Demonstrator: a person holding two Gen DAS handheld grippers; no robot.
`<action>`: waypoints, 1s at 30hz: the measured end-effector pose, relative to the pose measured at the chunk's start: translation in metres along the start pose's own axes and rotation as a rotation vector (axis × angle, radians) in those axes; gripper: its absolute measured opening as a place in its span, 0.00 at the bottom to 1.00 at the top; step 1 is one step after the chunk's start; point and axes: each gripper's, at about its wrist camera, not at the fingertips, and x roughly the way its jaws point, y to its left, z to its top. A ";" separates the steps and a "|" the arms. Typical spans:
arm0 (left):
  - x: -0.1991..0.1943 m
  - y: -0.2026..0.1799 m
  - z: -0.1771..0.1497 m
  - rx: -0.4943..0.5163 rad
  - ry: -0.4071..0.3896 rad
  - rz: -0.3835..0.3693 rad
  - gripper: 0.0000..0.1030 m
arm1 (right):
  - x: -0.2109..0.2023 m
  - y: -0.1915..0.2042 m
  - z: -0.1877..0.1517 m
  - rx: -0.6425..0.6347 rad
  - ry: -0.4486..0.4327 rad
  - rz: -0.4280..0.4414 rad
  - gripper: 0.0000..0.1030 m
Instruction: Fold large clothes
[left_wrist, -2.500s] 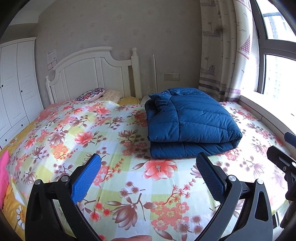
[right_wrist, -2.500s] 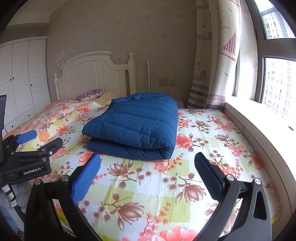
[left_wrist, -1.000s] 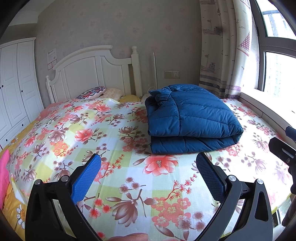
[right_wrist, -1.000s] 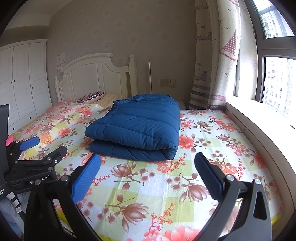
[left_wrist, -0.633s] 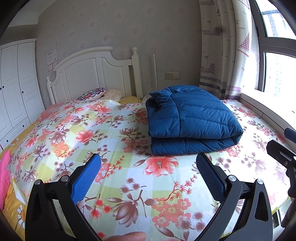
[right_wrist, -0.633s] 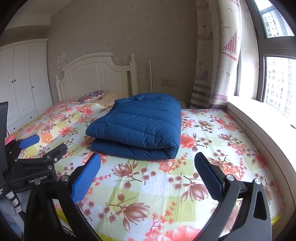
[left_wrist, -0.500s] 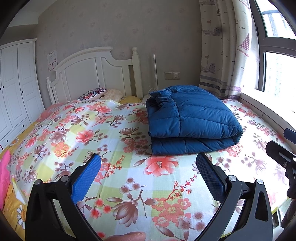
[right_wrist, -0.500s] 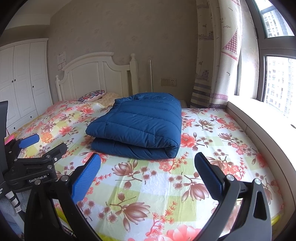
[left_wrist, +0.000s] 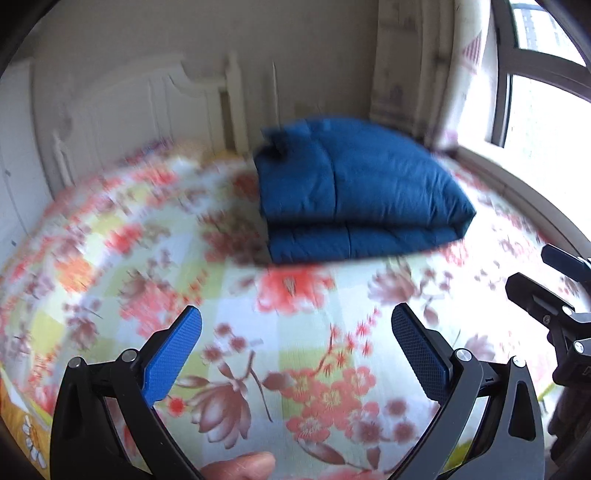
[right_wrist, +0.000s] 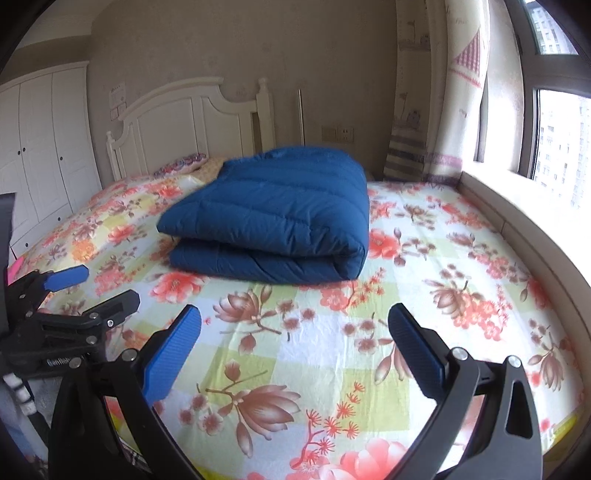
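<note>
Jacket folded, claws moving in again.
My left claw (left_wrist: 295, 347) swung nearer the blue jacket (left_wrist: 354, 192) ahead; both claws, right claw (right_wrist: 293, 339) too, stayed wide open, empty.

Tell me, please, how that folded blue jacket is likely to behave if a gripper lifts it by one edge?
The jacket looks puffy and quilted, so probably light and floppy. Its stacked layers would likely sag and unfold. Its smooth shell may slip between the fingers.

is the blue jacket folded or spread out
Folded: the blue jacket lies doubled over in two stacked layers on the bed, rounded fold toward the window.
</note>
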 end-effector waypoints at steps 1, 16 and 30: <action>0.007 0.009 0.001 -0.012 0.027 -0.010 0.96 | 0.006 -0.004 0.000 0.000 0.022 0.005 0.98; 0.104 0.383 0.166 -0.276 0.087 0.529 0.96 | -0.026 -0.349 0.125 0.330 0.065 -0.550 0.98; 0.171 0.473 0.136 -0.399 0.088 0.413 0.96 | -0.005 -0.498 0.068 0.490 0.265 -0.560 0.98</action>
